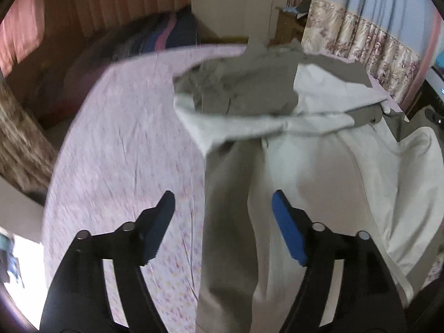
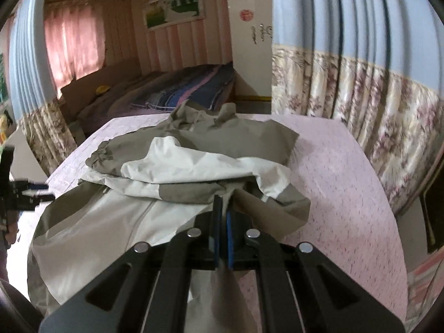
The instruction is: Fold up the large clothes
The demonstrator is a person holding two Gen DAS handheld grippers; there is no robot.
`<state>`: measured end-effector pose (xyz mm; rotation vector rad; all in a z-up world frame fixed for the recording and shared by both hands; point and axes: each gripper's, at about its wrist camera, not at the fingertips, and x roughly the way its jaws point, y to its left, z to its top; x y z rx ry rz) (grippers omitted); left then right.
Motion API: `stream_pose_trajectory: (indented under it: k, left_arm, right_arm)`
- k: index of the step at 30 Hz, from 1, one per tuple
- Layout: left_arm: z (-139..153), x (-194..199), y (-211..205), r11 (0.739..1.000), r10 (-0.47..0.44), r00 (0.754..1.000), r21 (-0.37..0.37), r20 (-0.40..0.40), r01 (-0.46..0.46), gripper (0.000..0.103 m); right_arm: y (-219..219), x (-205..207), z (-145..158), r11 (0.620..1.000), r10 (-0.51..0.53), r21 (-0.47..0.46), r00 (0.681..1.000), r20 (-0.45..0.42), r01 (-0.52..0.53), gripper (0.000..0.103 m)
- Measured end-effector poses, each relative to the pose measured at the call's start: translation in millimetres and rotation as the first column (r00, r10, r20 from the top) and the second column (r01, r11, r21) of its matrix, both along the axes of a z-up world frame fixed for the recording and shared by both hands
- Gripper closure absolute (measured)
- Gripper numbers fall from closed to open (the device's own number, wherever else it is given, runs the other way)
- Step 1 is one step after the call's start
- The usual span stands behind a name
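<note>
A large jacket [image 1: 305, 166] in grey-olive and white lies crumpled on a bed with a pink floral sheet [image 1: 125, 144]. My left gripper [image 1: 222, 194] is open and hovers over the jacket's left edge, with nothing between its blue pads. In the right wrist view the jacket [image 2: 194, 161] has a sleeve laid across its body. My right gripper [image 2: 223, 205] is shut on a fold of grey fabric at the jacket's near right side and lifts it off the sheet [image 2: 347, 194]. At that view's left edge a dark, blurred shape with a blue tip [image 2: 30, 190] looks like the other gripper.
A second bed with a dark striped blanket [image 2: 180, 94] stands behind. A floral and blue curtain [image 2: 360, 105] hangs close along the right side. Bare sheet stretches left of the jacket in the left wrist view and right of it in the right wrist view.
</note>
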<state>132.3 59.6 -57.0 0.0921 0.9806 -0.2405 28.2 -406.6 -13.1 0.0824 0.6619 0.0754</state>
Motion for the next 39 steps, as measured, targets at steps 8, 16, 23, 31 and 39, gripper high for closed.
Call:
stream_pose_trajectory:
  k: [8,16,23,31,39]
  left_arm:
    - [-56,-18,10,0.998,-0.042,0.974,-0.048,-0.225,0.032,0.054]
    - [-15,-21,-15,0.99,-0.134,0.989,-0.048,-0.057,0.132,0.102]
    - [50,13,-10,0.961,-0.164,0.981,-0.21,0.1,0.182,0.101]
    - [88,98,-20,0.973,-0.14,0.971,-0.156,0.192,0.172,0.1]
    - [50,245,-27,0.977,-0.112,0.993,-0.18,0.023,0.114,0.099]
  right_arm:
    - [-19,-24,-11,0.996,-0.085,0.034,0.996,-0.019,0.086,0.1]
    - [-19,-27,-7,0.995,-0.094,0.034,0.996,0.01,0.093,0.1]
    - [-23,-8,13,0.995,-0.095,0.023,0.993,0.076,0.094,0.1]
    - [-62,74,58,0.99,-0.136,-0.009,0.98,0.145,0.139,0.1]
    - [-87,231,19,0.988,-0.148,-0.06,0.987,-0.055,0.145,0.1]
